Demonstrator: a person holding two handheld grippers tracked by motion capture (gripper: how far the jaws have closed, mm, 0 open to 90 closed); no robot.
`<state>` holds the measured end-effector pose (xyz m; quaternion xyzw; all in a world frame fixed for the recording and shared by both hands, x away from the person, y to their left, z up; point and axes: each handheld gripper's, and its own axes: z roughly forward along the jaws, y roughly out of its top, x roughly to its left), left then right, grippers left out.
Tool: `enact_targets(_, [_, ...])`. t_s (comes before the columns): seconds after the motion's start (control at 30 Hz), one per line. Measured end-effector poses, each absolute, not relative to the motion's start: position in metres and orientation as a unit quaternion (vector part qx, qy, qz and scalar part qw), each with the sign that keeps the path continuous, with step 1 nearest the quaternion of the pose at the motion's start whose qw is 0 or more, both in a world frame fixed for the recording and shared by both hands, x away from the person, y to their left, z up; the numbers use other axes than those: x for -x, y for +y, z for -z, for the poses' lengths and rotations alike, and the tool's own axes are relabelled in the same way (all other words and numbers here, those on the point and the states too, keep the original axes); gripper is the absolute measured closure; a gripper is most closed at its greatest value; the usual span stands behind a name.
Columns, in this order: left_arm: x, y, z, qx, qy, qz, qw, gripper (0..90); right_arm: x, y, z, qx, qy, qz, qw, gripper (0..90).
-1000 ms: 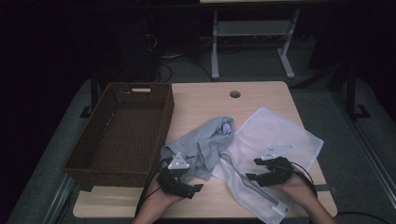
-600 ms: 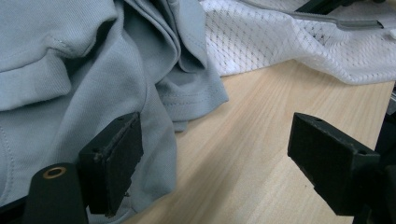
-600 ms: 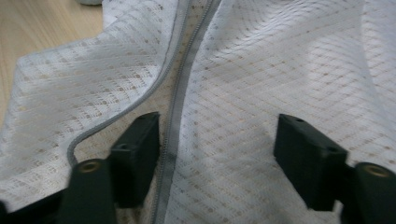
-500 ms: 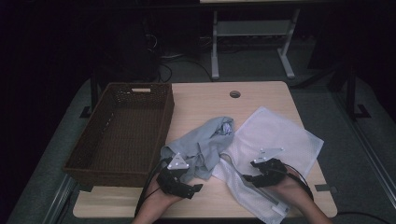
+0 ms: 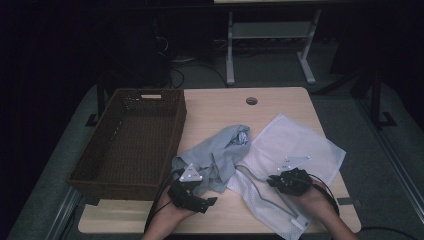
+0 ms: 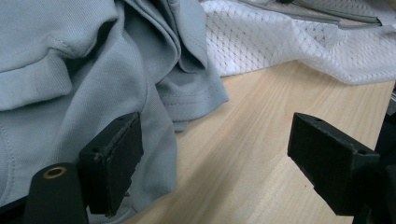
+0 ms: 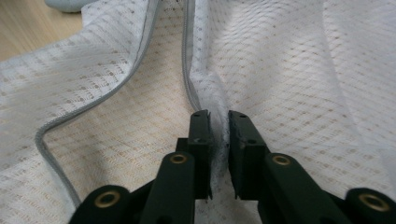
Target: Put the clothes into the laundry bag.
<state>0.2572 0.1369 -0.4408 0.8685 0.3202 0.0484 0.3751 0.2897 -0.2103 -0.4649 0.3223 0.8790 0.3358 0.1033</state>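
The high view is dim and grainy: the room behind is nearly black, and only the table (image 5: 280, 107) catches soft overhead light. Both gripper views are bright and evenly lit. The shirt (image 6: 70, 70) folds cast soft shadows, the mesh (image 7: 289, 60) glares pale and blurs toward the top, and the near jaws look slightly soft.

White mesh laundry bag (image 5: 300, 145) lies flat, unzipped, beside crumpled grey shirt (image 5: 215, 155) on the table

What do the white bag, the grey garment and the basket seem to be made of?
Bag: thin synthetic-looking mesh, shown by its net of small holes and grey zip edging.
Garment: soft matt knit, perhaps cotton, with fine ribs and stitched hems.
Basket: dark brown wicker-like weave, matt.
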Motion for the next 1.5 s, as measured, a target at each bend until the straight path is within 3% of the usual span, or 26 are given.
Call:
enact_targets(0.2, [-0.257, 0.137, 0.441, -0.869, 0.319, -0.049, 0.375, 17.5, -0.29, -0.217, 0.459, -0.328, 0.871, -0.352, 0.103, 88.3])
enact_targets(1.5, [-0.257, 0.136, 0.441, -0.867, 0.321, -0.047, 0.378, 17.5, -0.324, -0.25, 0.378, -0.357, 0.82, -0.423, 0.146, 88.8])
